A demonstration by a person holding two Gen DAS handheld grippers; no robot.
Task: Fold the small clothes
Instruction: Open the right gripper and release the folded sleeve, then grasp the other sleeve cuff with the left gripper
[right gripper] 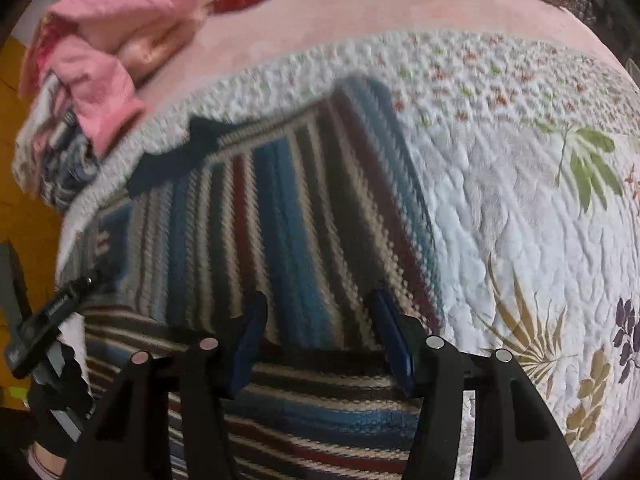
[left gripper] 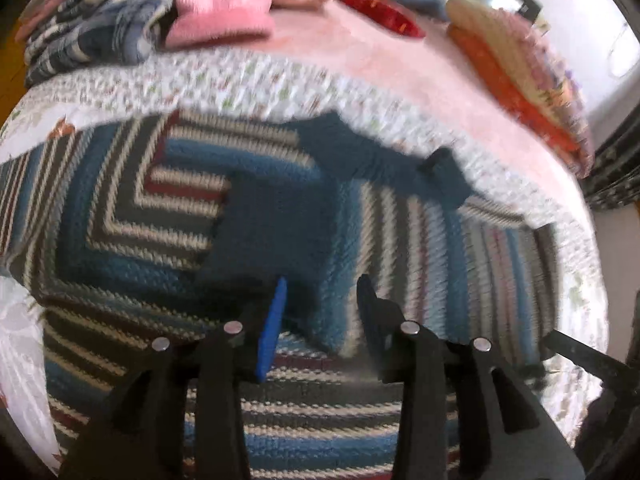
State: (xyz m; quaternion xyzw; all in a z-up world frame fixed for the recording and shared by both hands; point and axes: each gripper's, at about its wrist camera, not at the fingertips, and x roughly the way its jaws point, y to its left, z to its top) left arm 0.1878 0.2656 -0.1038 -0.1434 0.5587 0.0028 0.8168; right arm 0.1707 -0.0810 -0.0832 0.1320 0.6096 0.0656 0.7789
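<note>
- Knitted wool, striped blue, cream, dark grey and maroon: the small sweater (left gripper: 168,208) lies spread on the bed's white floral quilt (right gripper: 500,168), filling most of both wrist views.
- My left tool (left gripper: 320,292) hovers just above the sweater body, jaws apart, nothing between them; one blue pad (left gripper: 274,328) shows, the other finger looks black from here.
- My right tool (right gripper: 316,320) sits over the striped knit too, jaws spread wide with cloth visible in the gap; I can't tell whether the pads (right gripper: 248,340) touch the fabric.
- A solid dark-blue part of the sweater (left gripper: 360,156) lies at its far edge, near the quilt's border.
- Beyond the quilt, a pale pink bedsheet (left gripper: 360,52).
- Pink folded garment (left gripper: 224,4) on a heap of clothes, far left.
- Red-orange folded bedding (left gripper: 520,80), far right.
- Both views blurred.
</note>
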